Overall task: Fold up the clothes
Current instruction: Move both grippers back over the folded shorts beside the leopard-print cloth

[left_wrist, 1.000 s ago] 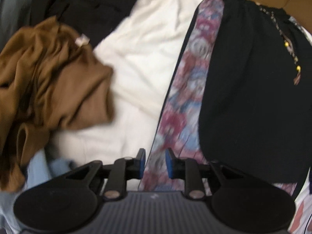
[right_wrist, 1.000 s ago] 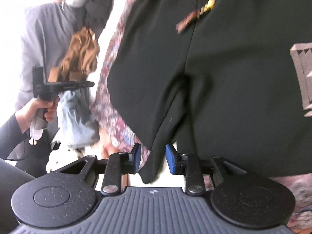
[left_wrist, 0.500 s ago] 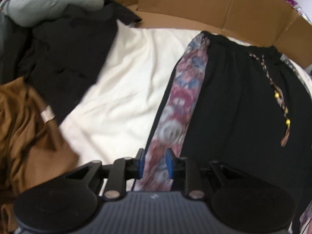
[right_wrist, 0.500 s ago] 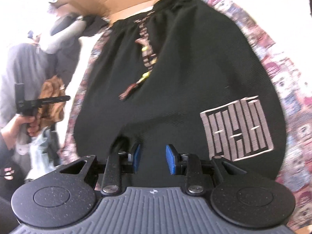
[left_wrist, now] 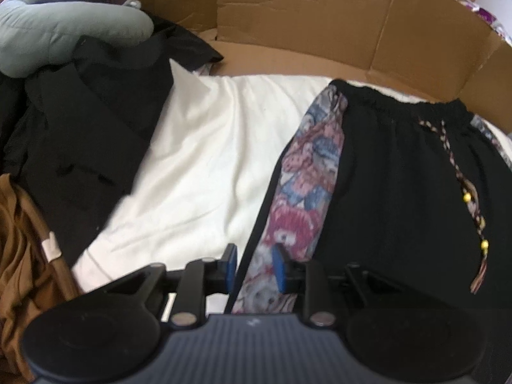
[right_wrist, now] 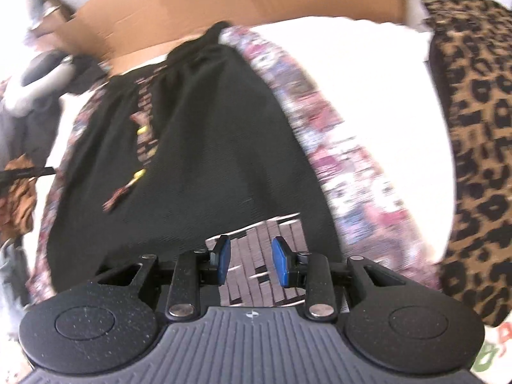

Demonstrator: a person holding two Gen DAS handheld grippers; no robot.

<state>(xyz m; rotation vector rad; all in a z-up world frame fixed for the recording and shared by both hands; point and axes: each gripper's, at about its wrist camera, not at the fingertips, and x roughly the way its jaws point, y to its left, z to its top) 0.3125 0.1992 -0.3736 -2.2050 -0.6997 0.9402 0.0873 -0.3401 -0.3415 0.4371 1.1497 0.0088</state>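
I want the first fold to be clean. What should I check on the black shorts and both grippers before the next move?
1. Black shorts lying spread on the white sheet: ok.
2. Drawstring on top of the shorts, within the fold: not ok.
3. Left gripper empty, over the patterned side stripe; its jaws have just been opening: ok.
4. Right gripper open and empty above the pale emblem: ok.
5. Hem flat: cannot tell, hidden behind the grippers.
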